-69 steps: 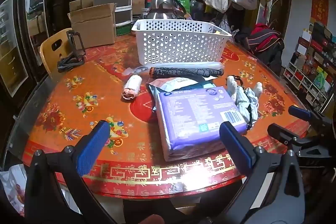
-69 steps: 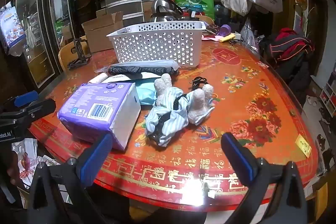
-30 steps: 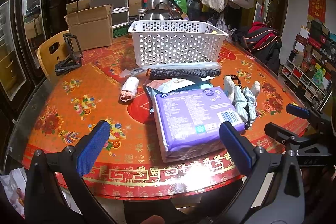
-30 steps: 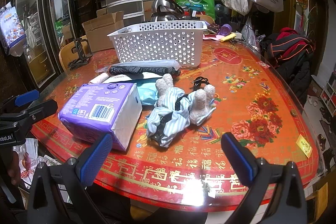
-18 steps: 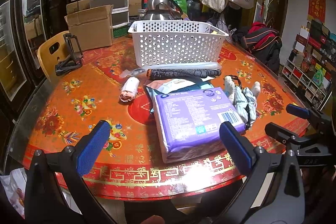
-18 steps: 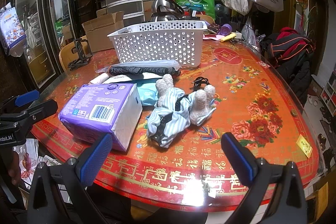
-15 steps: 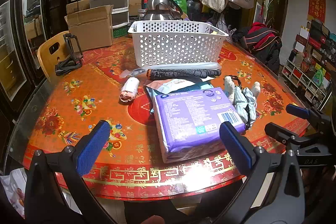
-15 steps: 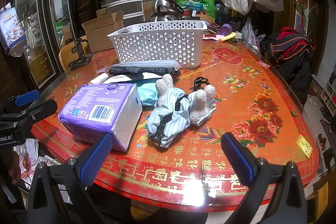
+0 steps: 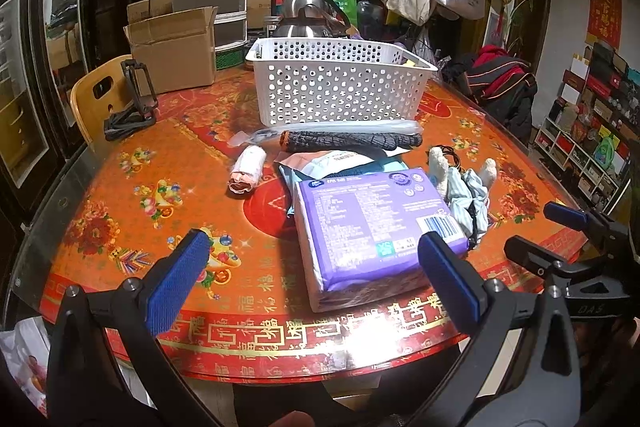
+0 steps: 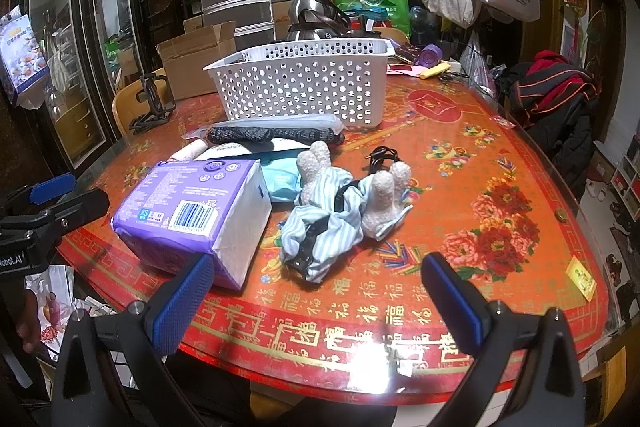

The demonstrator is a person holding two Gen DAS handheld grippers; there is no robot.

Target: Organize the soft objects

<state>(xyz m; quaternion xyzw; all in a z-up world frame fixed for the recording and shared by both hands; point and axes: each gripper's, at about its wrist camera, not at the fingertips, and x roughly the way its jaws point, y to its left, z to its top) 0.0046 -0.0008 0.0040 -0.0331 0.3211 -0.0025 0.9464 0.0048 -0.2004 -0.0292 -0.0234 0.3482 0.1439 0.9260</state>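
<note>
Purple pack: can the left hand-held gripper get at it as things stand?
Probably yes. The left hand-held gripper is open, and the purple pack lies just ahead of it at the near table edge, its top and near side bare.

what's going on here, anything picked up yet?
Nothing yet. A person holds both grippers open at the near edge of the round table. The left gripper faces the purple pack; the right gripper faces the striped cloth bundle beside it. A black mesh roll in a clear sleeve and a small pink roll lie nearer the white perforated basket, whose contents are mostly hidden.
</note>
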